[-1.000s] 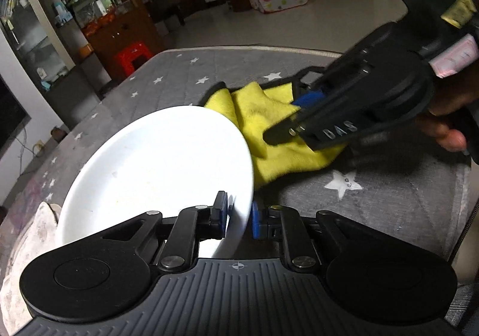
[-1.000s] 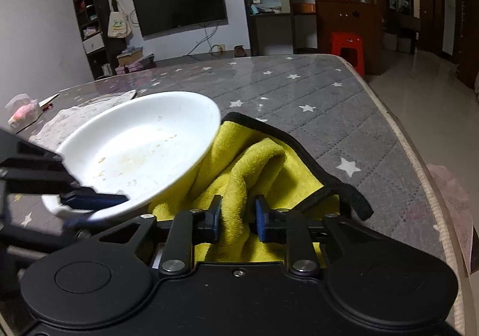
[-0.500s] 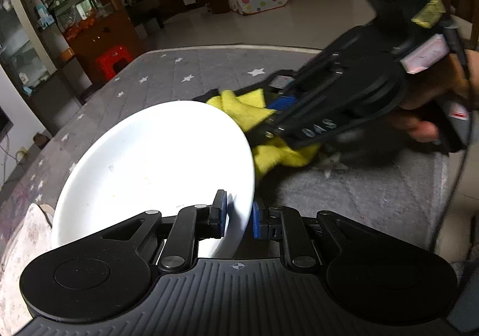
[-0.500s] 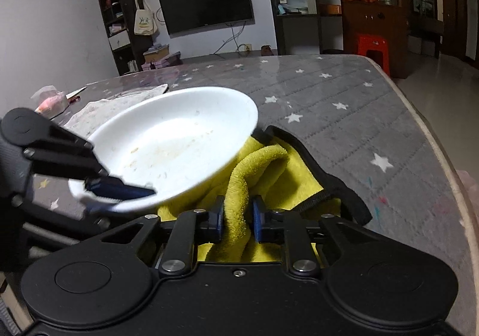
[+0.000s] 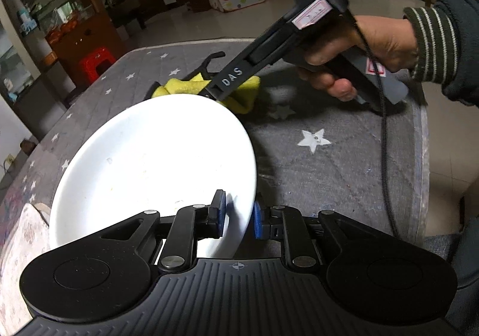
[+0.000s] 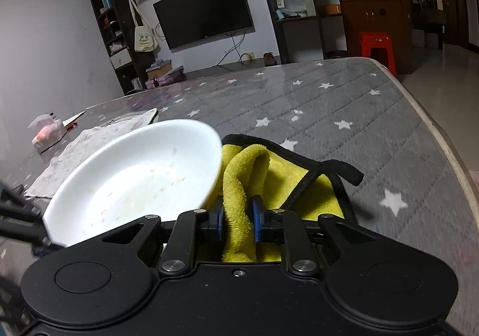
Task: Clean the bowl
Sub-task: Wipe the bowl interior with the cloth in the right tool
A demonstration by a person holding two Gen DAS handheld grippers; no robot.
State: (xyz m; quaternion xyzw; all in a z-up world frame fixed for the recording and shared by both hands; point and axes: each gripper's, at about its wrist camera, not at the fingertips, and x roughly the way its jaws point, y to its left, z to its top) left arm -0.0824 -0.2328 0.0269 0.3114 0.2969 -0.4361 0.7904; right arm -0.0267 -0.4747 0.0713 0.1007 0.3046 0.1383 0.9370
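The left gripper clamps the shallow white ceramic bowl by its rim, tilting it (crumbs showing) toward the right gripper, which pinches the fluffy yellow microfibre cloth for wiping.

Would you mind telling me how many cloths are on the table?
2: a yellow cloth clamped in the right tongs beside the bowl, and a pale cloth lying flat beyond the bowl. More may be hidden.
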